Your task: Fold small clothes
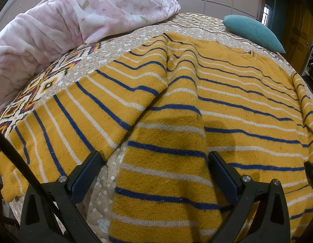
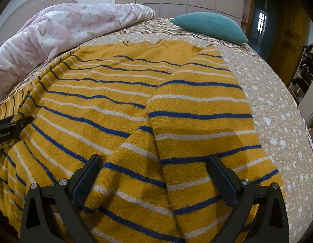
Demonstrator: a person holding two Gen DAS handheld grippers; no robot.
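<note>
A mustard-yellow knit sweater (image 1: 227,105) with blue and white stripes lies spread on the bed, collar at the far end. Its left sleeve (image 1: 108,101) slants out to the left. In the right wrist view the sweater (image 2: 99,101) has its right sleeve (image 2: 199,121) folded down along the body. My left gripper (image 1: 154,158) is open and empty, its jaws wide apart just above the lower left part of the sweater. My right gripper (image 2: 154,160) is open and empty over the right sleeve and hem. The left gripper's tip shows at the right wrist view's left edge (image 2: 25,120).
A pink floral quilt (image 1: 75,20) is heaped at the bed's far left. A teal cushion (image 2: 209,25) lies at the far right. The patterned beige bedspread (image 2: 278,121) shows beside the sweater. Wardrobe doors and a doorway stand behind the bed.
</note>
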